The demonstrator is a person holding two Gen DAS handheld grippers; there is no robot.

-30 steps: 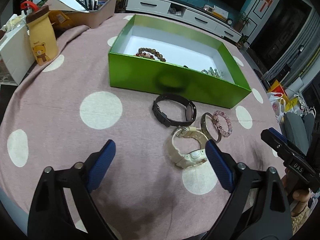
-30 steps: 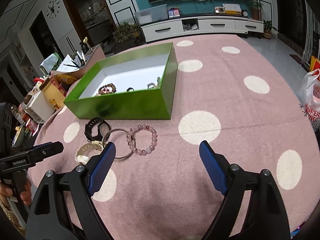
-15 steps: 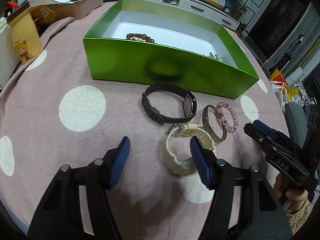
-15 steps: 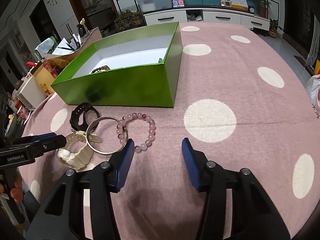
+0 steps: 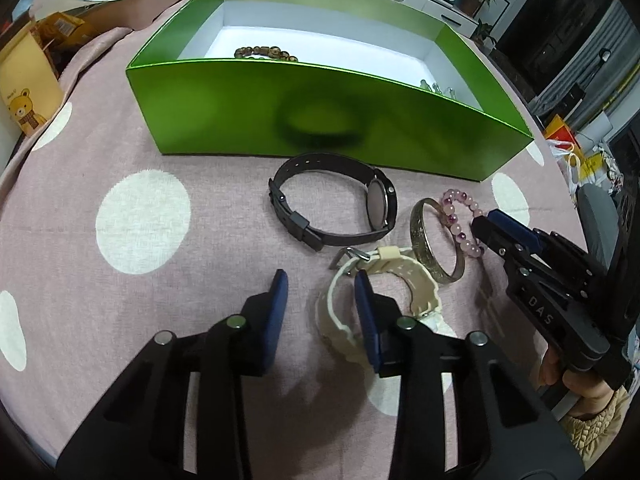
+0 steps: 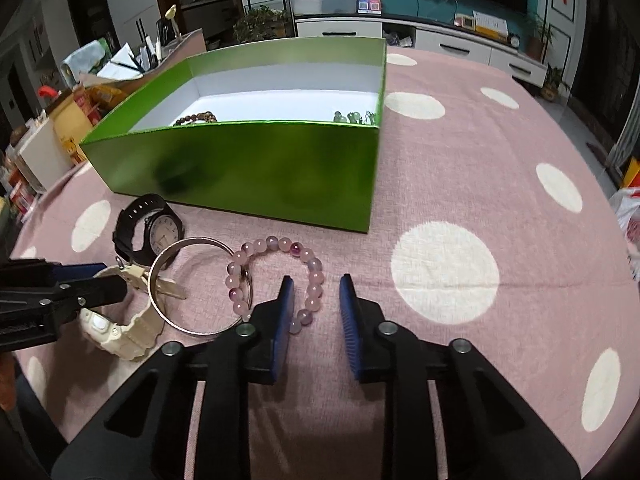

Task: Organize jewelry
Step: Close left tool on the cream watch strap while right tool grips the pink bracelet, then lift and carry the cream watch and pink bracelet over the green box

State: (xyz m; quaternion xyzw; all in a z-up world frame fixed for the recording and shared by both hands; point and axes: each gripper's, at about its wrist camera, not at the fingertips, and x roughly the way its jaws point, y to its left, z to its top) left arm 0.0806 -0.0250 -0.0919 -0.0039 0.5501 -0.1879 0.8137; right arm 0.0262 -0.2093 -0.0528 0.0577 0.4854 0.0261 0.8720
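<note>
Our fingers on both sides have just been closing and came lower toward the jewelry, so we judge two grasps are starting. The left gripper (image 5: 321,293) is half closed, its right finger inside the loop of the cream watch (image 5: 384,292), the strap not yet pinched. The right gripper (image 6: 316,300) is also narrowed but not gripping; the pink bead bracelet (image 6: 276,276) has its near-right beads between the fingers. Further ahead stands the green box (image 6: 260,160) on the tabletop (image 6: 480,184).

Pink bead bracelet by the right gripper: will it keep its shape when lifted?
Probably not. The pink bead bracelet is separate round beads on a string, so it should droop. The smooth beads may slip between flat pads. It overlaps the metal bangle, which may get dragged along.
</note>
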